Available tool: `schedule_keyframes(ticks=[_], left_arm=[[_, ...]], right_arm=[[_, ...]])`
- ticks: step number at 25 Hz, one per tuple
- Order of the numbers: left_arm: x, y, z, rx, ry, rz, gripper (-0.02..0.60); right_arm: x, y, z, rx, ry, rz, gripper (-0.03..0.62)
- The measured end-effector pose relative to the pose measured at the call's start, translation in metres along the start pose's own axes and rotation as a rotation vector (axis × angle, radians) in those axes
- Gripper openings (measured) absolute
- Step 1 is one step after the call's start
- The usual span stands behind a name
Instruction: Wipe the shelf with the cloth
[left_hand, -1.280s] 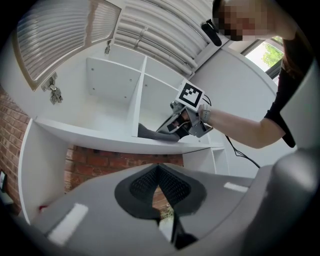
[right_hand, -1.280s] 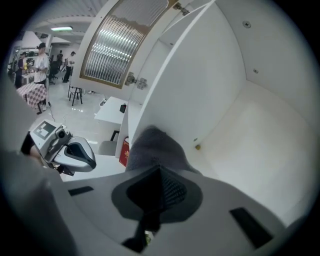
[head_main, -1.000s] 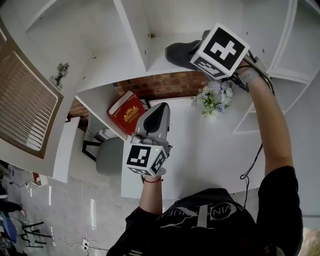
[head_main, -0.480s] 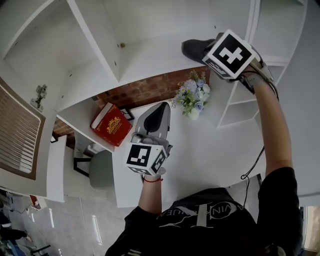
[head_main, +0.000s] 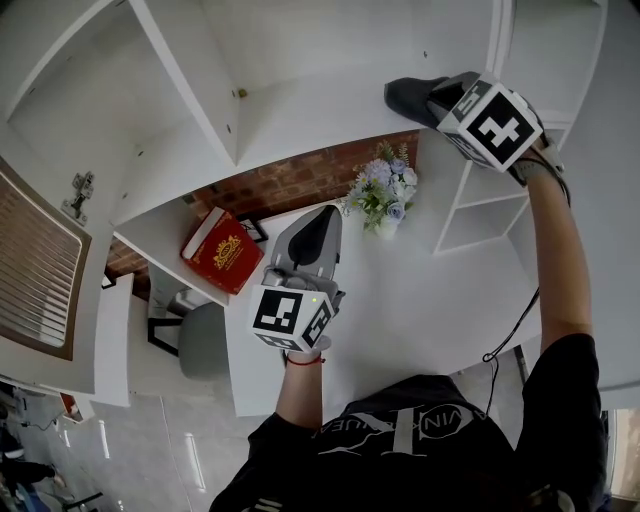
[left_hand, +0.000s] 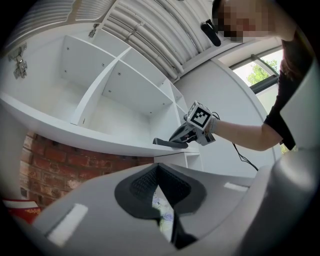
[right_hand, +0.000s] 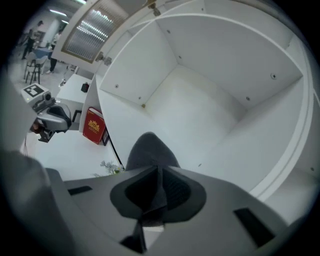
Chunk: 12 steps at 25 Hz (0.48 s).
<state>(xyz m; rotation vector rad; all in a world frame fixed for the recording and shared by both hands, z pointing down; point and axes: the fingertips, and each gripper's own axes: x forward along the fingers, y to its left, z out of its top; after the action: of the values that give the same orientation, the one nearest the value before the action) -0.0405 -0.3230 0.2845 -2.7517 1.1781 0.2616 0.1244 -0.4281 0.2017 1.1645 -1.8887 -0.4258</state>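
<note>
A dark grey cloth (head_main: 410, 98) lies on the white shelf (head_main: 300, 110) near its right end. My right gripper (head_main: 440, 100) is shut on the cloth's near edge and holds it against the board. In the right gripper view the cloth (right_hand: 150, 152) spreads ahead of the jaws inside the white shelf compartment (right_hand: 200, 120). My left gripper (head_main: 322, 212) hovers lower, over the desk, shut with nothing in it. The left gripper view looks up at the right gripper (left_hand: 182, 137) and the cloth (left_hand: 170, 143) on the shelf edge.
A red book (head_main: 225, 250) leans on the lower shelf at left. A small bunch of flowers (head_main: 385, 195) stands on the white desk (head_main: 420, 300) under the wiped shelf. An upright divider (head_main: 190, 85) splits the shelf. A brick wall (head_main: 290, 180) is behind, and a grey chair (head_main: 205, 340) is below left.
My right gripper has slid the cloth to the right along the shelf. The head view has swung, so the scene shifted. The left gripper has stayed where it was.
</note>
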Motion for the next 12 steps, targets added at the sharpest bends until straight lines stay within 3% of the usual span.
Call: schedule_keyframes(ticks=[3,5,7,12], left_arm=[[-0.001,0.002,-0.001,-0.003,0.002,0.003,0.012],[0.001,0.001,-0.002,-0.005,0.004,-0.003,0.011],[0.003,0.000,-0.003,-0.007,0.003,-0.011,0.012],[0.006,-0.003,-0.005,-0.019,0.000,-0.025,0.011]], right_arm=[[-0.010,0.002,0.008,0.051,-0.134,0.054,0.039],[-0.019,0.009,0.013,0.103,-0.201,0.127,0.155],[-0.018,0.017,0.005,0.082,-0.171,0.170,0.222],[0.004,0.028,-0.024,-0.059,-0.007,0.154,0.245]])
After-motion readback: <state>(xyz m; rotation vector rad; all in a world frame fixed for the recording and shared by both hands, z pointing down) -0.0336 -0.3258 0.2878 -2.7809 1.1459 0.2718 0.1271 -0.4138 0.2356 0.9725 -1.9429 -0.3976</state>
